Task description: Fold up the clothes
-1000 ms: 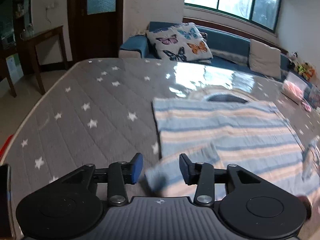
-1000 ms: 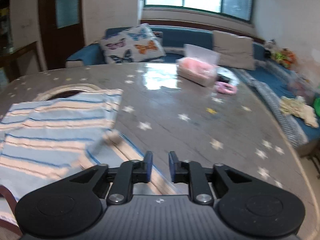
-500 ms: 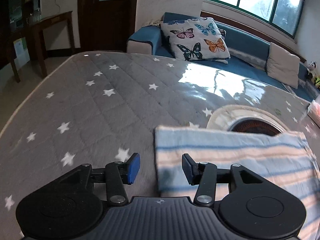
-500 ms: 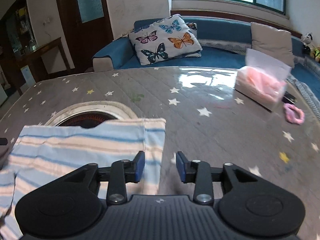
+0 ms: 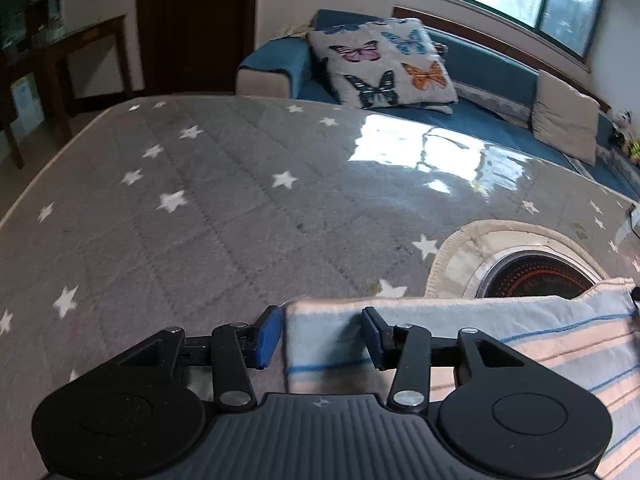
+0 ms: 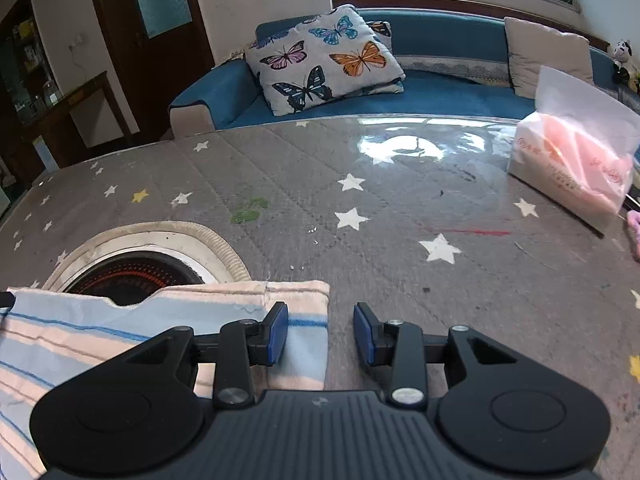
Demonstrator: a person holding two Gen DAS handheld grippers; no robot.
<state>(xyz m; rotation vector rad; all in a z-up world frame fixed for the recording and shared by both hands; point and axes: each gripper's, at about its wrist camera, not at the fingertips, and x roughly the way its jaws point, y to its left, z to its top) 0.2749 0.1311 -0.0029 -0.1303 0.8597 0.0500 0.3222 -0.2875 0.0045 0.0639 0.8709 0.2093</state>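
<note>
The worktop [image 5: 208,240] is covered by a grey quilted cloth with white stars, glossy near the far edge where the window light reflects. On its near part lies a striped garment [image 5: 520,344] in pale blue, white and peach bands, spread flat, its far edge reaching the rim of a round burner [image 5: 536,276] sunk into the worktop and ringed by a cream border.

The left gripper [image 5: 320,338] hovers over the garment's left far corner. Its jaws have just been closing a little, yet they stand apart: the corner of the cloth lies between them, the left pad just outside the garment's edge, the right pad over the fabric, and neither presses on it.

In the right wrist view the same garment [image 6: 120,332] shows its right far corner, with the curved neckline cut lying over the burner [image 6: 136,276]. The right gripper [image 6: 320,334] straddles that corner with jaws released: the left pad sits over the striped cloth, the right pad over bare worktop [image 6: 400,208], nothing gripped.

Farther right on the worktop sits a tissue pack [image 6: 576,172] in clear plastic. Behind the worktop stands a blue sofa [image 6: 452,96] bearing a butterfly cushion [image 6: 320,60].
</note>
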